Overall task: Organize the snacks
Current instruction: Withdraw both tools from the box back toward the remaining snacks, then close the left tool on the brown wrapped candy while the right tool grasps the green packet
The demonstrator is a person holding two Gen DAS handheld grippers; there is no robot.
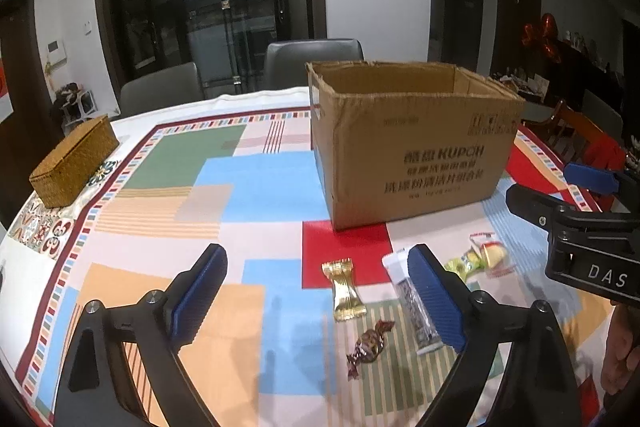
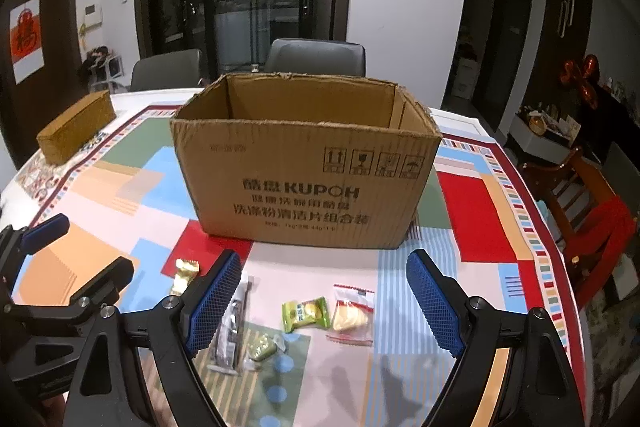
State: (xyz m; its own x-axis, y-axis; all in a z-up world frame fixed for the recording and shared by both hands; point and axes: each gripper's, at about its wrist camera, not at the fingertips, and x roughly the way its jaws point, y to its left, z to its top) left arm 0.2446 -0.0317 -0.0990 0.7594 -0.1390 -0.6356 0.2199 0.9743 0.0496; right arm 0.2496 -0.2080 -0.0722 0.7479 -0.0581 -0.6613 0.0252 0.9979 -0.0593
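An open cardboard box (image 1: 408, 147) (image 2: 304, 179) stands on the patterned tablecloth. Several wrapped snacks lie in front of it: a gold candy (image 1: 345, 289) (image 2: 184, 273), a brown twisted candy (image 1: 370, 345), a long dark bar (image 1: 412, 307) (image 2: 234, 323), a green packet (image 1: 464, 263) (image 2: 306, 313), a small green sweet (image 2: 262, 347) and a clear packet with a yellow pastry (image 1: 492, 253) (image 2: 352, 313). My left gripper (image 1: 316, 303) is open and empty above the candies. My right gripper (image 2: 324, 307) is open and empty above the packets; it also shows in the left wrist view (image 1: 560, 187).
A woven wicker box (image 1: 74, 163) (image 2: 76, 131) sits at the table's far left. Grey chairs (image 1: 314, 63) stand behind the table, and a wooden chair with red cloth (image 2: 592, 223) stands at the right. The table edge (image 2: 576, 307) curves close on the right.
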